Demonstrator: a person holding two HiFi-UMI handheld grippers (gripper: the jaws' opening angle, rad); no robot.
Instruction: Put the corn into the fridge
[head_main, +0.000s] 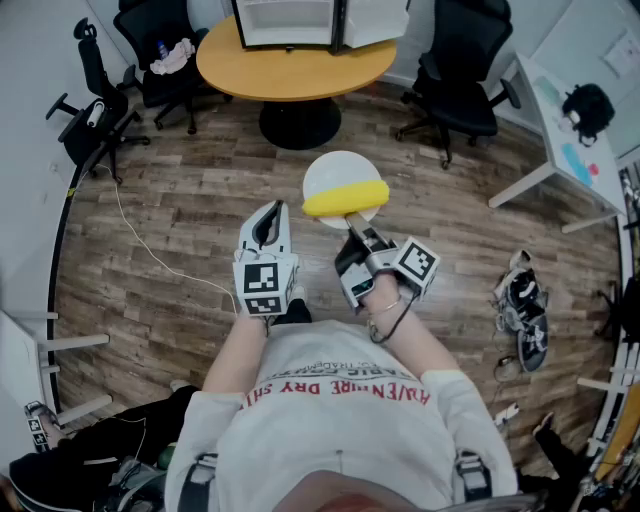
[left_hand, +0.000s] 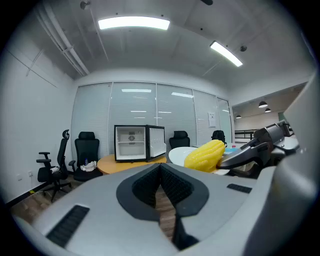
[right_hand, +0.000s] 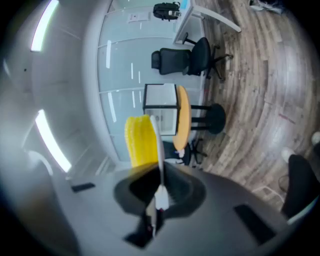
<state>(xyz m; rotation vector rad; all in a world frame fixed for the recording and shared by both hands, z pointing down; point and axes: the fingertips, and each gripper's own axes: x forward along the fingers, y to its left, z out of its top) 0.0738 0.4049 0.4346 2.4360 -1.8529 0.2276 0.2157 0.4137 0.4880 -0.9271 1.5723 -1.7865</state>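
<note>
- The right gripper (head_main: 352, 228) has its jaws nearly together, clamped on the near rim of a white plate (head_main: 335, 172); in the right gripper view the rim runs edge-on between the pads as a thin white line.
- The corn (head_main: 345, 199), a yellow cob, lies across the near part of that plate, just beyond the jaw tips, held up above the floor.
- The left gripper (head_main: 262, 215) hangs just beside the right one, jaws together with nothing between them; its own view shows the corn to its upper right.
- Wooden floor (head_main: 200, 200) lies between the plate and the round table (head_main: 300, 65), which stands on a black pedestal.
- The fridge (head_main: 290, 22), a small black one with a white inside and one shelf, sits on that table, well apart from the corn, with its door swung open.
- Black office chairs (head_main: 460, 70) ring the table; one at the left carries a white cloth (head_main: 175, 55).
- At the right stand a white desk (head_main: 560, 130) with a black bag (head_main: 588, 105) on it, and shoes (head_main: 525, 310) on the floor.
- A pale cable (head_main: 140, 240) trails across the floor at the left.
- Red lettering on the person's shirt (head_main: 340, 390) reads upside down; "DRY" is legible, the rest not surely.
- A notice (left_hand: 212, 119) on the glass wall is too small to read.
</note>
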